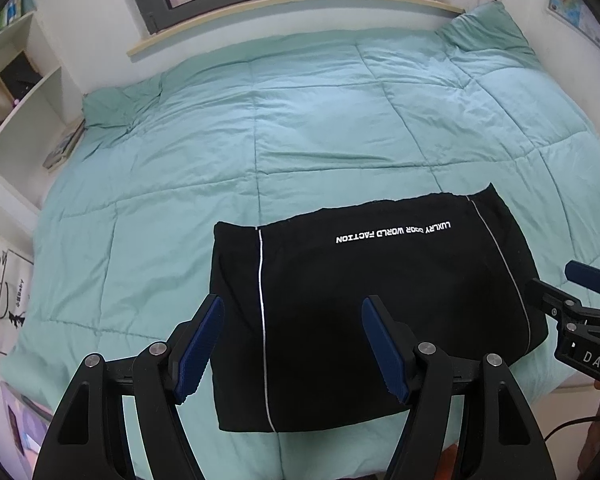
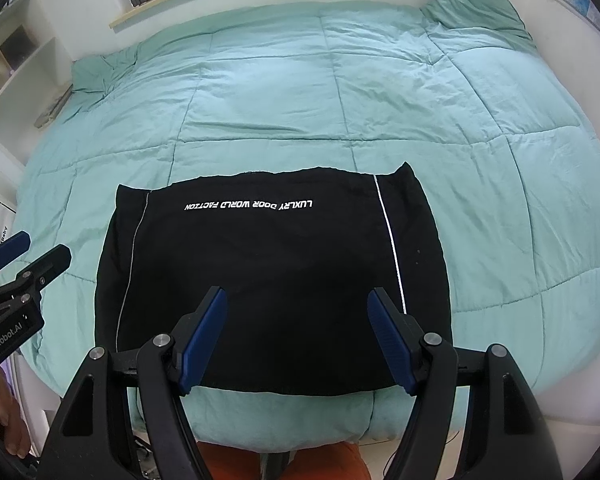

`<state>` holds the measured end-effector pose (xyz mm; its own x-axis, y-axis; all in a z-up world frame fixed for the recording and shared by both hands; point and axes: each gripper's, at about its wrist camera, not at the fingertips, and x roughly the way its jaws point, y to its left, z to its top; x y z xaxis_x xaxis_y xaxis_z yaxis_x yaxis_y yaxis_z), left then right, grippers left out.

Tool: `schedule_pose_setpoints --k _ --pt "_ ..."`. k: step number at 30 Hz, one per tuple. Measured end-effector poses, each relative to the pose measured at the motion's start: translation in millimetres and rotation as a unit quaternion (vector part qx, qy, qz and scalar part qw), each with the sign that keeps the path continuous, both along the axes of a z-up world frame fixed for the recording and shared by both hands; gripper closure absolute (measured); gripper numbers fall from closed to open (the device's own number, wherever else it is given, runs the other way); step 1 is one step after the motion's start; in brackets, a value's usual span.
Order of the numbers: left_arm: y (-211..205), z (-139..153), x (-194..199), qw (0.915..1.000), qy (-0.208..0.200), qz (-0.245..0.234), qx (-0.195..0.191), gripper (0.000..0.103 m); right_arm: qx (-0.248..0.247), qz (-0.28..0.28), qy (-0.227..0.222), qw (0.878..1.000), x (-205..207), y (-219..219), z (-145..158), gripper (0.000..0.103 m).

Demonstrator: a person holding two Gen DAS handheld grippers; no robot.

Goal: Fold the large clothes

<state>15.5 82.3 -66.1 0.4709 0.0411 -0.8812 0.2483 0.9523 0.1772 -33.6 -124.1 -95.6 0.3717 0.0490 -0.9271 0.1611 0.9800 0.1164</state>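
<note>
A black garment (image 1: pixel 380 312) lies folded into a flat rectangle on the near part of the bed; it also shows in the right wrist view (image 2: pixel 268 280). It has two thin white stripes and upside-down white lettering (image 1: pixel 393 233). My left gripper (image 1: pixel 292 340) is open and empty, held above the garment's near left part. My right gripper (image 2: pixel 296 336) is open and empty above the garment's near edge. The right gripper shows at the right edge of the left wrist view (image 1: pixel 572 296), and the left gripper at the left edge of the right wrist view (image 2: pixel 28 256).
A teal quilt (image 1: pixel 300 128) covers the whole bed, with a pillow (image 1: pixel 484 28) at the far right corner. A window sill (image 1: pixel 292 12) runs along the far side. White shelves (image 1: pixel 24 112) stand at the left. The bed's near edge (image 2: pixel 284 416) is just below the garment.
</note>
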Motion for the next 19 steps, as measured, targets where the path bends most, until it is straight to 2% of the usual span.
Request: schedule_pose_setpoints --k 13,17,19 --pt "-20.0 -0.7 -2.5 0.9995 0.000 -0.028 0.015 0.030 0.003 -0.002 0.002 1.000 6.1 -8.5 -1.9 0.028" --pt "-17.5 2.8 -1.4 0.9993 -0.023 -0.019 0.022 0.030 0.005 -0.003 0.007 1.000 6.4 -7.3 -4.3 0.028" --pt "-13.3 2.7 1.9 0.9993 -0.022 -0.017 0.025 0.030 0.004 -0.004 0.006 1.000 5.3 -5.3 -4.1 0.028"
